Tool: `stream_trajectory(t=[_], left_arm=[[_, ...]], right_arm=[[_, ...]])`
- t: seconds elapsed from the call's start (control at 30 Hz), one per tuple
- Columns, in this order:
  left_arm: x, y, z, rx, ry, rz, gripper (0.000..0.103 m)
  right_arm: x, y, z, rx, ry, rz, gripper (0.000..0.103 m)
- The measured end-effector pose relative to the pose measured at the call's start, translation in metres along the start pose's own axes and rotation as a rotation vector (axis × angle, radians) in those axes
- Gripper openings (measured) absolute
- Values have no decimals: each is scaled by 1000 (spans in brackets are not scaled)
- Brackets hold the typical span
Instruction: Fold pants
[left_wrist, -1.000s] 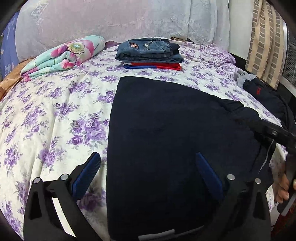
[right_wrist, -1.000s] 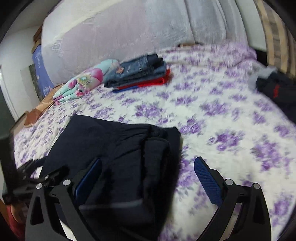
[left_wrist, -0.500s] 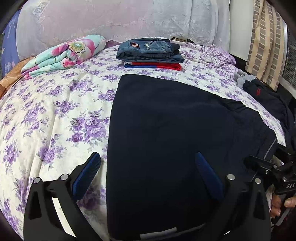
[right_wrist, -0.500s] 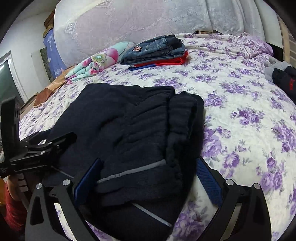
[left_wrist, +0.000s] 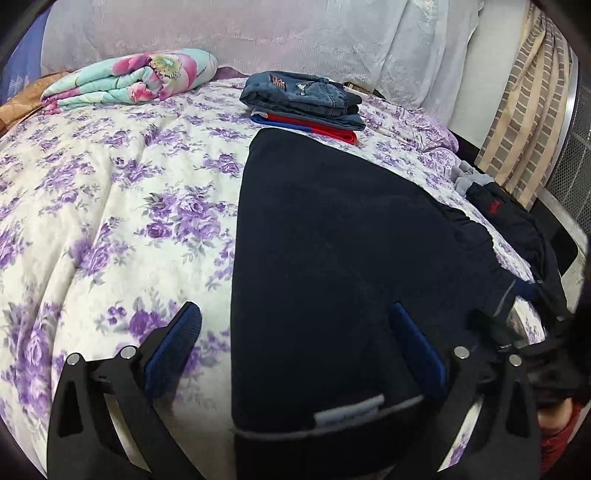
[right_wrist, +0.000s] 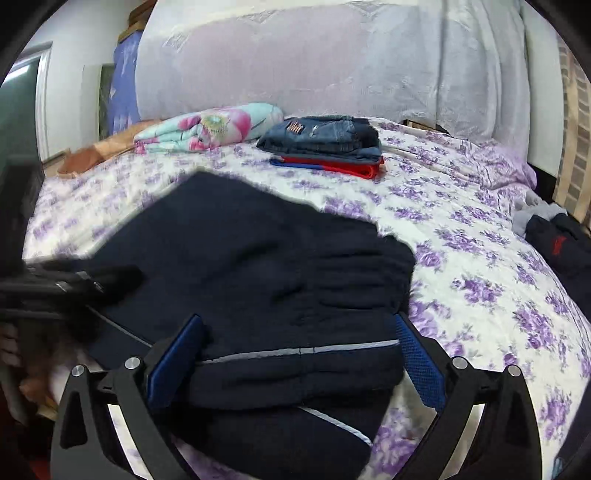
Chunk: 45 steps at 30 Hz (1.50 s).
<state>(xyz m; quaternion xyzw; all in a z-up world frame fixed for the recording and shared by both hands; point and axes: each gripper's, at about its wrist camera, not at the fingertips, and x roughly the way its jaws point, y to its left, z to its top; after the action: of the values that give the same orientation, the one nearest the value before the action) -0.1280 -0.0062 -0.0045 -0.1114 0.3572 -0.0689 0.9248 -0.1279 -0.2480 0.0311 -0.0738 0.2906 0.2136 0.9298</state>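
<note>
Dark navy pants (left_wrist: 332, 258) lie flat on the floral bedspread (left_wrist: 110, 206), folded lengthwise, with a grey reflective stripe near the front edge. My left gripper (left_wrist: 295, 343) is open, hovering over the pants' near left edge, one finger over the bedspread, one over the cloth. In the right wrist view the pants (right_wrist: 266, 266) show their gathered waistband at the right. My right gripper (right_wrist: 295, 354) is open, its blue pads on either side of the near end of the pants. The left gripper (right_wrist: 85, 280) appears blurred at the left there.
A folded stack of jeans on red and blue clothes (left_wrist: 306, 103) sits at the far side. A rolled floral blanket (left_wrist: 136, 79) lies far left. A dark garment pile (left_wrist: 509, 218) lies at the right edge. A covered headboard (left_wrist: 258, 33) is behind.
My right gripper swung from the pants' right side to the near edge and now faces up the bed, straddling the waistband end. My left gripper edged slightly closer to the pants' near edge.
</note>
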Motion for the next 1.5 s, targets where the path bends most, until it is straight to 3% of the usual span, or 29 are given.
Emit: stream_trajectory(t=[0.07,0.17,0.27,0.33,0.4,0.43,0.53,0.67,0.77,0.87,1.0,1.17,1.3,1.43,1.5], left_arm=[[-3,0,-3,2,-7,-4,99],[-5,3,0,-1,2,-15,99],[-3,2,1,-1,5,-14,99],[-2,3,0,-1,2,-18,99],[-2,4,0,-2,3,-27,99],[-1,4,0,-4,3,-30,99],[-1,4,-1,3,1,-36,99],[0,9,1,-5,16,-69,99],[0,12,4,2,37,-107,99],[-1,18,7,10,73,-159,98],[0,27,10,1,104,-230,98],[6,26,15,-25,128,-292,98],[15,11,17,2,169,-380,98],[22,-10,14,90,175,-320,98],[22,-7,15,69,168,-325,98]], right_arm=[[-6,-8,10,10,-8,36,100],[-23,-22,37,62,-93,-4,100],[-22,-22,62,94,-113,58,100],[0,-12,66,82,-61,126,100],[44,-1,56,54,95,177,100],[54,6,49,0,89,120,100],[41,26,46,-136,53,27,100],[1,4,50,-93,-25,125,100],[-3,-36,46,21,3,130,100],[13,-89,32,243,96,180,100],[45,-136,5,576,206,405,100],[75,-137,11,621,244,581,100],[99,-125,28,575,312,557,100],[98,-114,29,525,269,515,98],[87,-108,21,486,212,450,80]])
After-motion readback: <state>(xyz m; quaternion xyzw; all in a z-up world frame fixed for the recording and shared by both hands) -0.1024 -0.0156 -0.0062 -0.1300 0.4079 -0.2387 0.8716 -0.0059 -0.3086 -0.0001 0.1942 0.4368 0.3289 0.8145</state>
